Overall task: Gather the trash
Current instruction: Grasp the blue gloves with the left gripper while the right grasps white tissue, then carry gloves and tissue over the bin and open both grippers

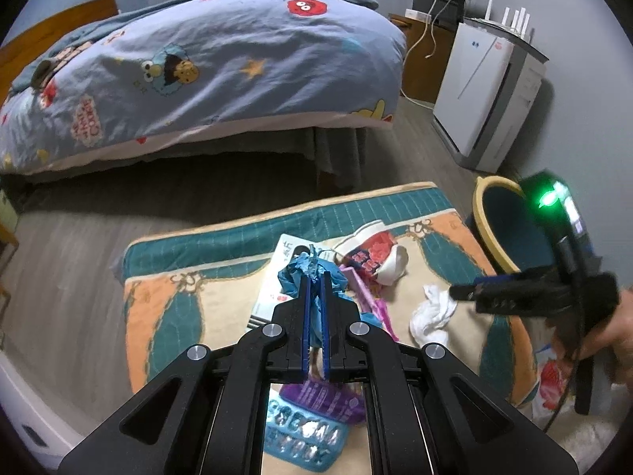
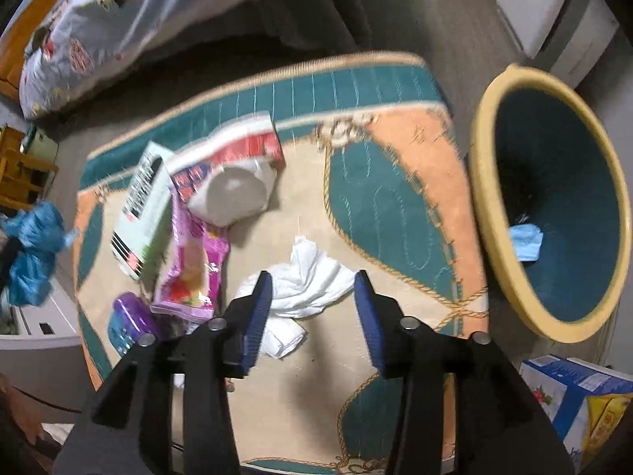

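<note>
While most of the litter is still spread over the patterned rug, the job looks only partly done: one pale blue scrap already lies inside the bin, which stands just off the rug's right edge.

Going from left to right, the left claw is closed on a crumpled blue plastic bag, thin and crinkly, held clear above the rug. Beneath it lies a flat white printed carton, stiff and rectangular. Near the rug's front edge sit a purple pouch and a turquoise blister sheet with foil pockets. Beside the carton is a glossy pink wrapper, long and limp, and behind it a red-and-white paper cup tipped on its side with its round base showing. Next comes a soft, rumpled white tissue, lying directly under the right claw, whose jaws stand apart with nothing pressed between them. Farthest right, the bin is a tapered bucket, dark teal inside with a smooth cream rim.

By my reckoning the bag, the tissue and the rest remain to be dropped in.
</note>
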`<action>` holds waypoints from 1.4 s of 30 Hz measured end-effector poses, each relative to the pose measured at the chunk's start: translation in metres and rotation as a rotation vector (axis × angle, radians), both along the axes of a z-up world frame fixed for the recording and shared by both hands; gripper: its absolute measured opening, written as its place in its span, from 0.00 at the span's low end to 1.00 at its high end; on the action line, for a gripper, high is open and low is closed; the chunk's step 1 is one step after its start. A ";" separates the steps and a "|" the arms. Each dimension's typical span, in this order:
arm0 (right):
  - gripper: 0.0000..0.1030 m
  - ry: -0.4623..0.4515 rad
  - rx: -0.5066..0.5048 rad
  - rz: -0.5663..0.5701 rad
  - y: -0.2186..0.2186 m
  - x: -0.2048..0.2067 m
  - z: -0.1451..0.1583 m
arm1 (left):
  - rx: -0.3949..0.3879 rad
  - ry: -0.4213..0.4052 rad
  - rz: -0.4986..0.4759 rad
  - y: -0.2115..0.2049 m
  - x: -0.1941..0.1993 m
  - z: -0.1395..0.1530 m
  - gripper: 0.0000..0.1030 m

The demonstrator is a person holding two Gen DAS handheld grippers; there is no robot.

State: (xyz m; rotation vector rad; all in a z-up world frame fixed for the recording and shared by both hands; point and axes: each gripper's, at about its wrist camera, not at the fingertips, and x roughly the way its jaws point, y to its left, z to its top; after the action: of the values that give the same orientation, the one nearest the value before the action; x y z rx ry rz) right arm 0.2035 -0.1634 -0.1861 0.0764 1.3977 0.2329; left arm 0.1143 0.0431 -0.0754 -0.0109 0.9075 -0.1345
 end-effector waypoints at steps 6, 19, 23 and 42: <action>0.46 0.098 -0.024 0.057 0.022 0.005 -0.034 | -0.019 -0.003 -0.010 -0.002 0.014 0.000 0.05; 0.06 0.020 0.040 0.084 0.018 0.003 -0.007 | -0.048 -0.039 -0.052 -0.029 0.027 0.016 0.05; 0.06 -0.046 0.061 0.057 -0.001 -0.002 0.015 | -0.056 -0.055 -0.078 -0.049 0.026 0.022 0.05; 0.06 -0.292 0.006 -0.384 -0.202 -0.004 0.067 | -0.051 -0.048 -0.276 -0.193 0.043 0.004 0.05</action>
State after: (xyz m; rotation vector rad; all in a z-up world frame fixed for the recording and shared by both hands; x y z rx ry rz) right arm 0.1993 -0.3659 -0.1195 0.3011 1.0664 -0.0707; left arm 0.1569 -0.1497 -0.0711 0.0706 0.8546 -0.4131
